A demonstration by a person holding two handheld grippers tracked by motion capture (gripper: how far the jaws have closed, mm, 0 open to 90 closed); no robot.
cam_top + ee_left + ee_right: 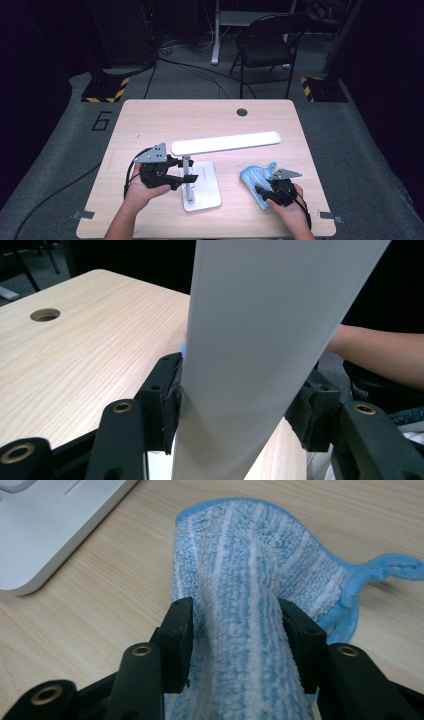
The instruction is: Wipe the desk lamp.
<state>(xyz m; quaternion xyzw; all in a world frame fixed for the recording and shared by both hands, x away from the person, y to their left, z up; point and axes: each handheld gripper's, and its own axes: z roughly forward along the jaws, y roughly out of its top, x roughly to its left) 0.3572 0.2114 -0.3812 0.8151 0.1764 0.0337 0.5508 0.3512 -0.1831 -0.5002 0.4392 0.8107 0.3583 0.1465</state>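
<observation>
A white desk lamp stands on the wooden table (200, 117), with a long bar head (225, 142), a flat base (206, 195) and an upright stem (186, 170). My left gripper (181, 179) is shut on that stem from the left. In the left gripper view the white stem (260, 340) is pressed between both pads of the left gripper (245, 395). A blue and white striped cloth (251, 177) lies at the right. My right gripper (269, 192) is at the cloth's near end. A raised fold of the cloth (240, 545) stands loose and unsqueezed between the parted jaws of the right gripper (235, 625).
A cable hole (242, 112) sits near the table's far edge, also in the left gripper view (45, 315). The lamp base's corner (45, 525) lies left of the cloth. A folding chair (270, 45) stands beyond the table. A person's forearm (380, 350) shows behind the stem.
</observation>
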